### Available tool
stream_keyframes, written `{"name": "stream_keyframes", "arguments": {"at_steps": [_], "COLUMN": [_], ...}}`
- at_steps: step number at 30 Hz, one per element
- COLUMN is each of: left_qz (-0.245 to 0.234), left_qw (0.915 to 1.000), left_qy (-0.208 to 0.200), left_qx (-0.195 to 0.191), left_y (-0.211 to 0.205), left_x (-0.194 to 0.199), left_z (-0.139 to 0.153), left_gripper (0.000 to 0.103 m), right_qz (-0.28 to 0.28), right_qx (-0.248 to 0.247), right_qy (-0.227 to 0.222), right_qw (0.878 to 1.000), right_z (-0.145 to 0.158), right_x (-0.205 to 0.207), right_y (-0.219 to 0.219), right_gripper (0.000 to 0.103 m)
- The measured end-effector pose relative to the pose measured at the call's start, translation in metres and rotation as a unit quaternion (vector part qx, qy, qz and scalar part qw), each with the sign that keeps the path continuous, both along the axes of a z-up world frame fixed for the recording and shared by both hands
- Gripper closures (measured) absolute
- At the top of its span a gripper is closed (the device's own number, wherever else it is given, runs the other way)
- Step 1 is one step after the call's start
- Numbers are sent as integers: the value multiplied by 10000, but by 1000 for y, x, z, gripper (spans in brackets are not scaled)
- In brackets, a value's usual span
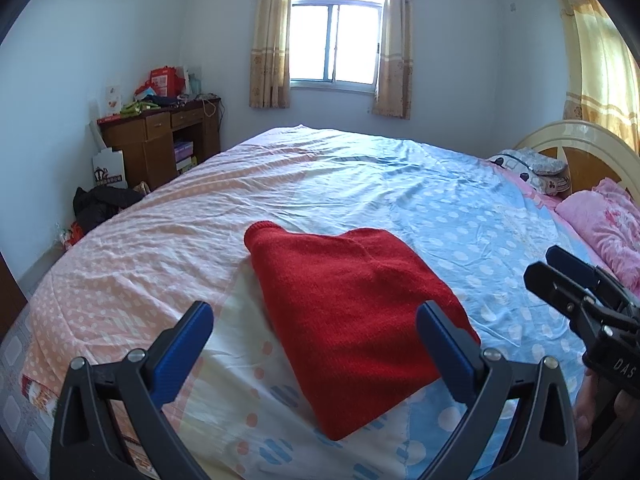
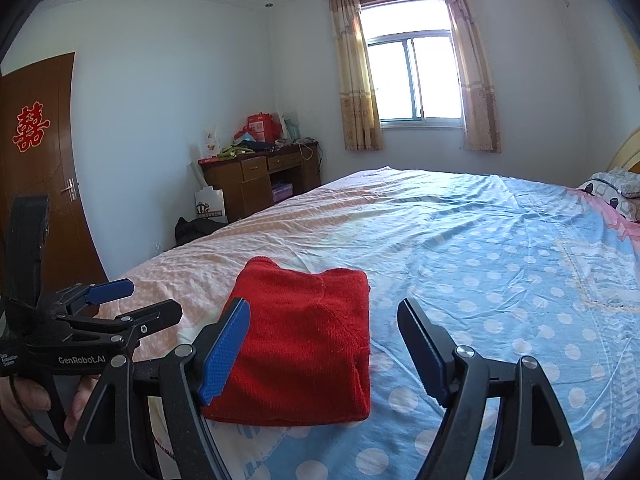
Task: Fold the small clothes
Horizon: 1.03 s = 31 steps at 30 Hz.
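- Left gripper [image 1: 316, 344]: jaws wide apart, holding nothing. My left wrist view shows the red knit garment [image 1: 348, 320] lying dead ahead between and just beyond the blue pads, its near corner closest to me.
- Right gripper [image 2: 324, 344]: jaws also apart and empty. The same garment [image 2: 304, 344] sits ahead and left of centre, partly behind my left finger [image 2: 226, 354].
- Garment: lies flat on the bed [image 1: 160, 240], already in a compact folded block; its long axis runs away from me, toward the rounded far end. I judge the left gripper slightly nearer to it.
- Between the jaws and the cloth: nothing in the way; each gripper shows at the edge of the other's view, well clear of the garment.
- Farther right: pink pillow [image 1: 608, 220] and headboard [image 1: 580, 140].
- Farther left: wooden desk [image 2: 260, 180] with clutter, door [image 2: 44, 184].
- Farthest: curtained window [image 2: 412, 76].
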<state>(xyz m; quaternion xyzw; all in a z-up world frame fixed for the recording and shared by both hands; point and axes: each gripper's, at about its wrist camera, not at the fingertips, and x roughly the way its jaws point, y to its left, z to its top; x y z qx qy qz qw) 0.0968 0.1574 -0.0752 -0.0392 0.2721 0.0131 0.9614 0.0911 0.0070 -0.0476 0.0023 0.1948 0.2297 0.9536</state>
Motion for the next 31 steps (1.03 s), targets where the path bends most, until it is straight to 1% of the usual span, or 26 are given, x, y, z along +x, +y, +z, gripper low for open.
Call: {"name": "stream_keyframes", "arguments": {"at_steps": [4, 9, 14, 19, 25, 28, 31], "left_qz": [-26, 6, 110, 171, 208, 266, 275], "left_qw": [9999, 9998, 9994, 9995, 9996, 9991, 9988], "left_qy": [-67, -160, -327, -253, -187, -332, -393], "left_qx": [120, 132, 45, -25, -24, 21, 56], "left_y": [-3, -2, 5, 8, 9, 10, 9], "left_x": [-1, -4, -9, -5, -4, -6, -6], "left_z": [5, 10, 17, 16, 12, 12, 12], "left_gripper": [0, 0, 0, 0, 0, 0, 0], "right_qz": [-44, -72, -91, -52, -22, -7, 9], "right_qx": [59, 104, 176, 225, 194, 171, 160], "right_qy": [-63, -151, -326, -514, -508, -463, -436], "right_qw": [10000, 9998, 9993, 9984, 9985, 9988, 9989], "right_z": [3, 6, 13, 19, 18, 16, 15], "right_x": [-2, -5, -13, -22, -23, -21, -20], "right_y": [-2, -3, -4, -2, 0, 1, 2], "right_gripper": [26, 26, 26, 26, 26, 26, 26]}}
